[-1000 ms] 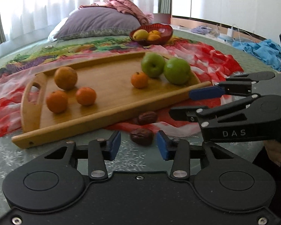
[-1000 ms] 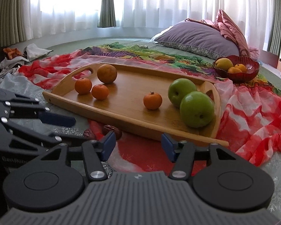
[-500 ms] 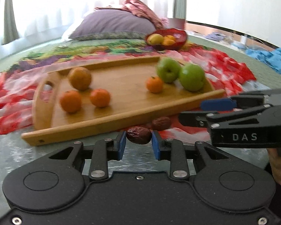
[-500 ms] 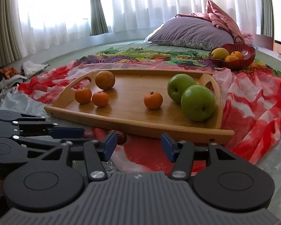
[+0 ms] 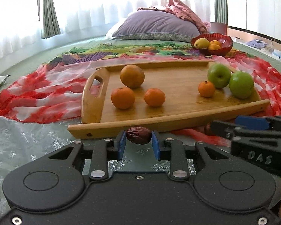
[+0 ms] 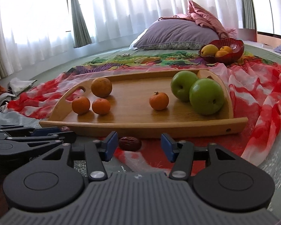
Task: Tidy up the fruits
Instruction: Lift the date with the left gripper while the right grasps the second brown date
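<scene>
Between the blue pads of the left gripper (image 5: pixel 139 144), a wrinkled red date (image 5: pixel 138 135) is sitting pinched tight, just short of the wooden tray (image 5: pixel 121 126). Beside it, the right gripper (image 6: pixel 138 146) is hovering with jaws apart around a second date (image 6: pixel 130 143) lying on the red cloth (image 6: pixel 252 101).

The right gripper (image 5: pixel 224 126) hides most of a second date (image 5: pixel 208 129) beside the tray (image 5: pixel 178 123).

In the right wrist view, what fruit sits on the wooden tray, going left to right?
Small orange → large brownish orange, set further back → small orange → small orange with stem → green apple → nearer green apple.
</scene>
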A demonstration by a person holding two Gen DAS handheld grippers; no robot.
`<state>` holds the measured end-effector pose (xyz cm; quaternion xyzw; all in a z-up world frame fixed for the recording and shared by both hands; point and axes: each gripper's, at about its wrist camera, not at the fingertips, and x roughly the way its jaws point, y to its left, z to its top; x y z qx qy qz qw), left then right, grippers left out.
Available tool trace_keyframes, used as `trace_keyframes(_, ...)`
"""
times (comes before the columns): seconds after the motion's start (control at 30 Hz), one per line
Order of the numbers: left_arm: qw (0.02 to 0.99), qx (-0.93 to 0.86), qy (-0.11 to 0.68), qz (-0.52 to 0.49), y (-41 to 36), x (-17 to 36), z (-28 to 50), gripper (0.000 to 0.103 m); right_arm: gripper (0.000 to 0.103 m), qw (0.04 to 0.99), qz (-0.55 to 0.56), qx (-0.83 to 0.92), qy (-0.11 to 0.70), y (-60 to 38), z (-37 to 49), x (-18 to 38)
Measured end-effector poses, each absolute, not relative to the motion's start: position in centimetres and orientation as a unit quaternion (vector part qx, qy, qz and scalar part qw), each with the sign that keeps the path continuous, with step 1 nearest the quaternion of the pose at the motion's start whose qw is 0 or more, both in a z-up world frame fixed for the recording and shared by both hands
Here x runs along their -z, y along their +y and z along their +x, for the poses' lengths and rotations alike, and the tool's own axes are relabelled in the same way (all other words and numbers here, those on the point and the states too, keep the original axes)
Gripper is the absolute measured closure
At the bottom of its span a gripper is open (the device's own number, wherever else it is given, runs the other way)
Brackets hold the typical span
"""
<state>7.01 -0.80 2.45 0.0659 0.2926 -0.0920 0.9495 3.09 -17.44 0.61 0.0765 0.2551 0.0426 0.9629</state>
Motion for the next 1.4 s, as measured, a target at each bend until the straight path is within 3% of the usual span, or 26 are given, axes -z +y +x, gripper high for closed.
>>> trace_keyframes(0.23,0.950,0.083,0.295,0.054,-0.3,-2.3,7.2,0.075,0.038,0.962,0.076,-0.026,0.262,-16.0,3.3,0.0)
trace_keyframes(0.43,0.950,0.079,0.297,0.049,0.1,-2.2,7.4,0.075,0.048,0.960,0.072,-0.017,0.271,-15.3,4.1,0.4)
trace_keyframes(0.67,0.951,0.076,0.299,0.039,0.5,-2.0,7.7,0.075,0.052,0.958,0.066,-0.006,0.278,-14.9,4.6,0.5)
trace_keyframes(1.23,0.950,0.072,0.305,0.022,0.7,-1.4,8.1,0.075,0.052,0.957,0.050,0.004,0.286,-14.2,5.5,0.8)
trace_keyframes(1.4,0.950,0.071,0.303,0.015,0.7,-1.4,8.1,0.075,0.063,0.957,0.049,0.007,0.286,-14.2,5.3,0.7)
